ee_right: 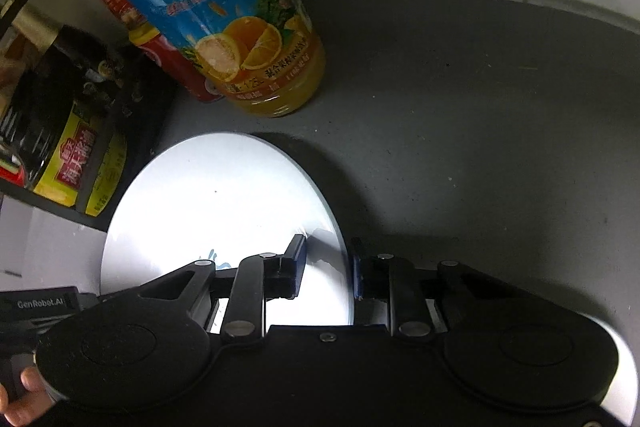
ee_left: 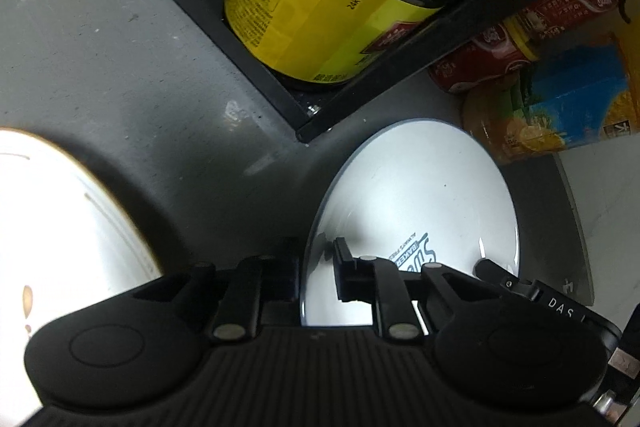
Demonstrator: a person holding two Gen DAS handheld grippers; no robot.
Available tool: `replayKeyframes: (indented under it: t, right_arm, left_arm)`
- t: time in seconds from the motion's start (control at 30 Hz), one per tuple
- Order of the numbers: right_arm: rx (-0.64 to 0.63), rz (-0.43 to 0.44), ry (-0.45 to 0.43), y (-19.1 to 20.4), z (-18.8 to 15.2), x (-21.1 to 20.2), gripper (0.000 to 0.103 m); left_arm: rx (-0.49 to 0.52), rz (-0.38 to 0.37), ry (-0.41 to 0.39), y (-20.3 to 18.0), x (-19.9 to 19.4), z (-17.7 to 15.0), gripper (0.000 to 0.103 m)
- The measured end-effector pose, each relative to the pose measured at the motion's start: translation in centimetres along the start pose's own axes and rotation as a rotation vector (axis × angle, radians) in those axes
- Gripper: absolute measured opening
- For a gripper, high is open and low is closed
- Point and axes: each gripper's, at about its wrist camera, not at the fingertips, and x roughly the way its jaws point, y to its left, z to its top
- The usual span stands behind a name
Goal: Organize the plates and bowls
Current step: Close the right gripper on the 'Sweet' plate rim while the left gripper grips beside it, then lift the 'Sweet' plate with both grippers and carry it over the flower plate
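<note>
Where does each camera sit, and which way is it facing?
Left wrist: on the left gripper, angled down at the grey counter; its fingers straddle the white plate rim.
Right wrist: on the right gripper, angled down likewise; fingers straddle the opposite rim; a hand shows.
Shared: plate, orange juice bottle, yellow-labelled jug.

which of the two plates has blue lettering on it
The plate held between both grippers, nearest the orange juice bottle. It shows blue print by the left gripper. The other plate, at the left, has a brown rim and no blue.
</note>
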Motion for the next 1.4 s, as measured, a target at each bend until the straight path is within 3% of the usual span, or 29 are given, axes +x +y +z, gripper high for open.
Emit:
replayKeyframes:
  t: [0.2,0.53,1.0,1.4]
  right_arm:
    - [0.030,0.009,0.021,-0.1,-0.1,-0.2,0.021]
    - [0.036,0.041,-0.018,1.1,-1.6,-2.1,0.013]
    - [0.105,0.101,-0.051,4.5,-5.6,-4.6,0.012]
    - [0.145,0.146,-0.081,6.8,-8.2,-6.6,0.012]
  left_arm:
    - [-0.003,-0.026,0.014,0.5,-0.2,0.0,0.013]
    - [0.059,-0.080,0.021,1.4,-2.6,0.9,0.013]
    - [0.121,-0.076,0.023,4.4,-7.1,0.6,0.013]
    - [0.129,-0.120,0.017,7.2,-10.4,0.5,0.013]
